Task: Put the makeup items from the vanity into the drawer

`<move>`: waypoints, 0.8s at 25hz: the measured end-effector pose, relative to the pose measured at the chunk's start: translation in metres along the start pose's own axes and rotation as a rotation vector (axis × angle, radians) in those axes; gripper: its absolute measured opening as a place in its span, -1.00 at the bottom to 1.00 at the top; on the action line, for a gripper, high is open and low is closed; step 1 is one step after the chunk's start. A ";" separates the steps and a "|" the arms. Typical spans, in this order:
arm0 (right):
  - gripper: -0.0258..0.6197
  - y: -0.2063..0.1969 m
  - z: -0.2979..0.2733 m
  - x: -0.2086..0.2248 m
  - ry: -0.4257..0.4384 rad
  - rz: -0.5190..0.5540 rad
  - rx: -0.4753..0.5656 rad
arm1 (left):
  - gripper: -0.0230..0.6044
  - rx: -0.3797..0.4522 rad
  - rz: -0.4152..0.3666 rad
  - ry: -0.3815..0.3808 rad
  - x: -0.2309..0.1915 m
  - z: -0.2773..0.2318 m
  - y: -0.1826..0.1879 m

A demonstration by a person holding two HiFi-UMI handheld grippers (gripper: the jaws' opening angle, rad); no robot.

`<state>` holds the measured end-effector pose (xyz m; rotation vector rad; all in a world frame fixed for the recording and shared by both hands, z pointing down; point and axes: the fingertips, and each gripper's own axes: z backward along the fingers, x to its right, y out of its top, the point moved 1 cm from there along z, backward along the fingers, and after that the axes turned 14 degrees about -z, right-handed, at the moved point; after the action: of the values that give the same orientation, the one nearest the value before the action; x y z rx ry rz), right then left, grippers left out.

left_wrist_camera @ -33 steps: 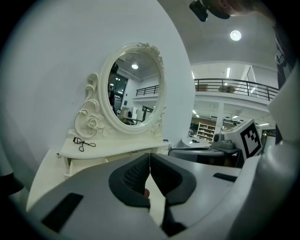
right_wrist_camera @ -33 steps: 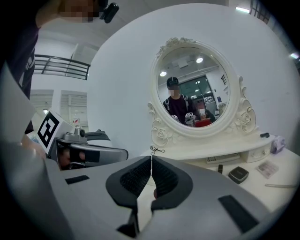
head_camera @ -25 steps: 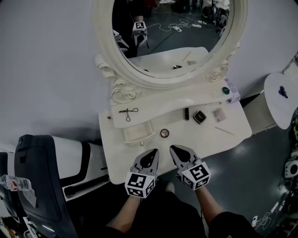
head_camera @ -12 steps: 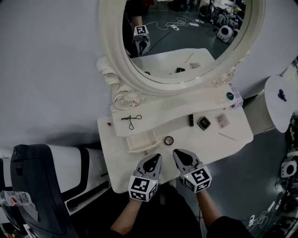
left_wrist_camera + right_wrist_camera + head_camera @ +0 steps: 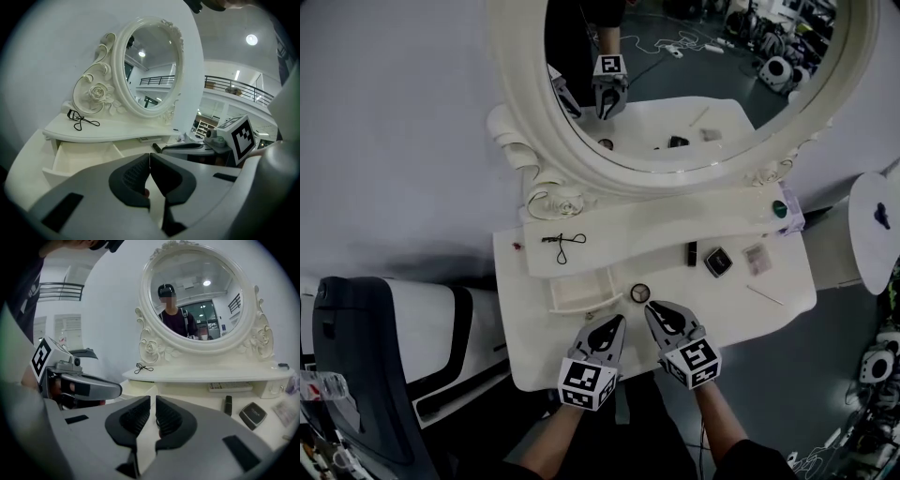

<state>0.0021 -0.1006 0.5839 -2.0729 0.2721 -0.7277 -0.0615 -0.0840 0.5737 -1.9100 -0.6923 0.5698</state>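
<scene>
Tongs, both shut and empty: left tongs (image 5: 617,322) and right tongs (image 5: 650,307) sit side by side at lower centre. Forearms enter from the bottom edge, tips aimed up-frame & converging slightly. Step, prob.: approach before the first pick, nothing stowed yet. Just above the right tip lies a round compact (image 5: 639,292). Left of it is the open drawer (image 5: 578,294), apparently empty. Further up-right on the desk (image 5: 534,347): lipstick (image 5: 692,253), square compact (image 5: 718,262), pale case (image 5: 757,257). Eyelash curler (image 5: 563,241) lies on the shelf above. Next move needs: right jaws opened, then lowered astride the round compact.
</scene>
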 end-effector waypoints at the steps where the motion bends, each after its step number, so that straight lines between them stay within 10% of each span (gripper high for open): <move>1: -0.83 -0.001 -0.002 0.003 0.006 -0.001 -0.006 | -0.88 -0.003 0.003 0.007 0.000 -0.002 -0.001; 20: -0.18 -0.056 -0.079 0.046 0.011 0.307 -0.307 | -0.88 -0.055 0.071 0.044 -0.005 -0.031 -0.045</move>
<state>-0.0115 -0.1427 0.6815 -2.2434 0.7296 -0.5349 -0.0549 -0.0911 0.6277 -1.9987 -0.6200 0.5563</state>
